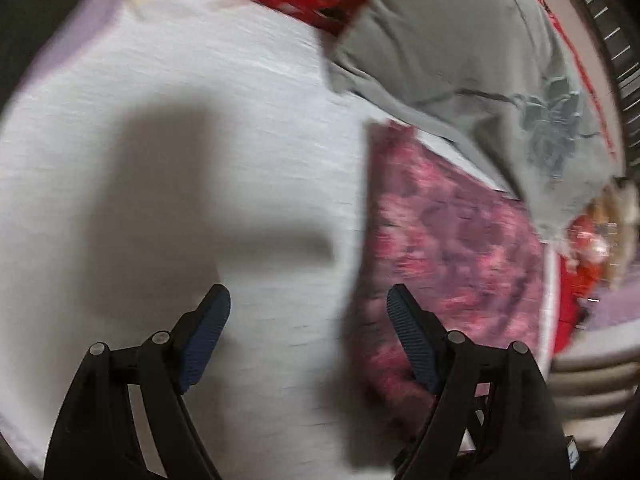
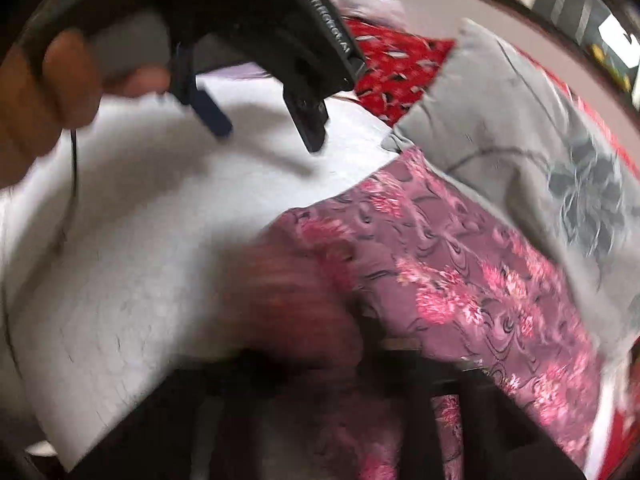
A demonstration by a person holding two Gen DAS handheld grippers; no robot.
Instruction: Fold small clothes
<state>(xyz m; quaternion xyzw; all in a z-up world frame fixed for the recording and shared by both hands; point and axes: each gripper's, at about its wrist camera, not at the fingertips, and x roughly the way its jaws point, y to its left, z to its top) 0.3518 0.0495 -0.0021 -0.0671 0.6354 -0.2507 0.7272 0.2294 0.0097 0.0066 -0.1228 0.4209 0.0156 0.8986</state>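
Left wrist view: my left tool hangs spread, nothing between its pads, over the white sheet. The pink floral cloth lies just right of it, beside a grey pillow.

Right wrist view: blurred. My right tool is pressed together; floral cloth bunches at its tips, grip unclear. Left tool hovers above.
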